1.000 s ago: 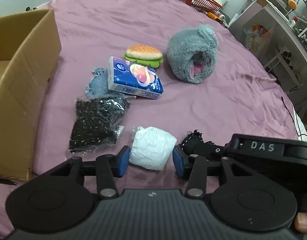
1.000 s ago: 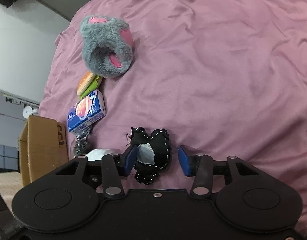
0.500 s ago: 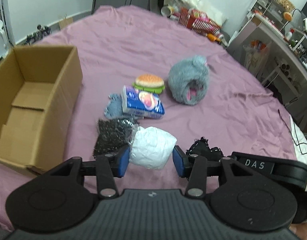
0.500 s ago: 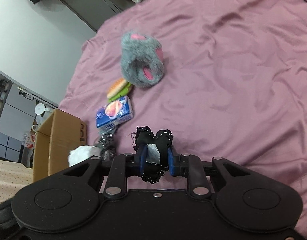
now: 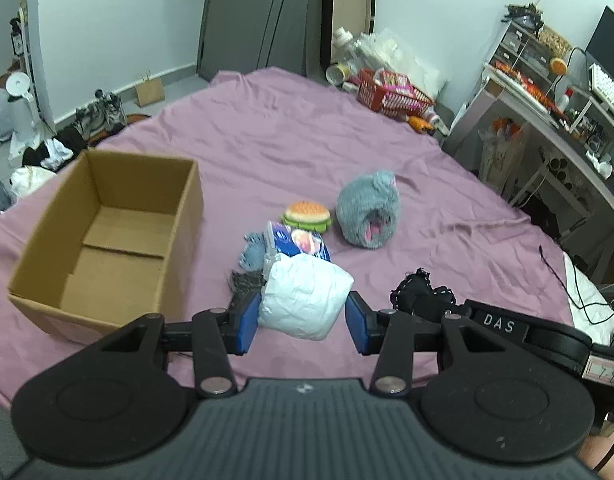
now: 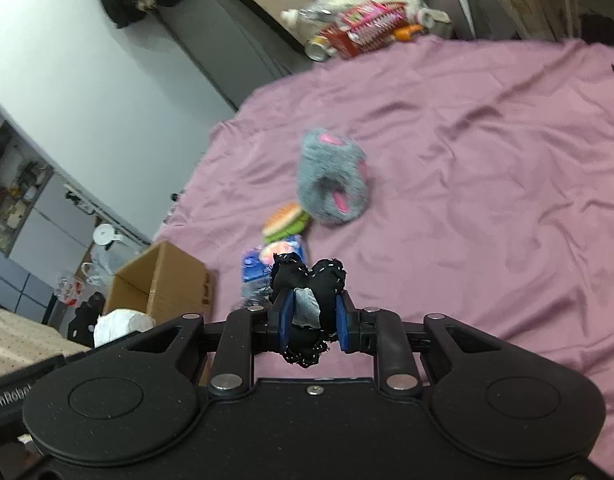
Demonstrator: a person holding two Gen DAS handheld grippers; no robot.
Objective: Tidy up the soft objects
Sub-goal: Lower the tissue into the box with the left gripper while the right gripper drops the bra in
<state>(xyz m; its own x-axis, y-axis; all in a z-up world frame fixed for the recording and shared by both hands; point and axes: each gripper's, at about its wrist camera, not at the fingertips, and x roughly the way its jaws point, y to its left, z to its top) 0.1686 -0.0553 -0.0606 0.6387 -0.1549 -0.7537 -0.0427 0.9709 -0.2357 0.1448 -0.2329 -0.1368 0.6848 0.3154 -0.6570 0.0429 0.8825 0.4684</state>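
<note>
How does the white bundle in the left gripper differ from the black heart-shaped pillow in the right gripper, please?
The white bundle is pale, crinkled and plain; the black heart pillow is dark with white edge stitching and a grey patch. The bundle fills the wide gap of the left gripper; the pillow is pinched narrow in the right gripper. Both are held above the purple sheet.

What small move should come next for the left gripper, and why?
Probably carry the white bundle leftward to above the open box and release it. The left gripper holds the bundle between its pads, clear of the bed, and the box beside it looks empty. The right gripper is shut on the black heart.
</note>
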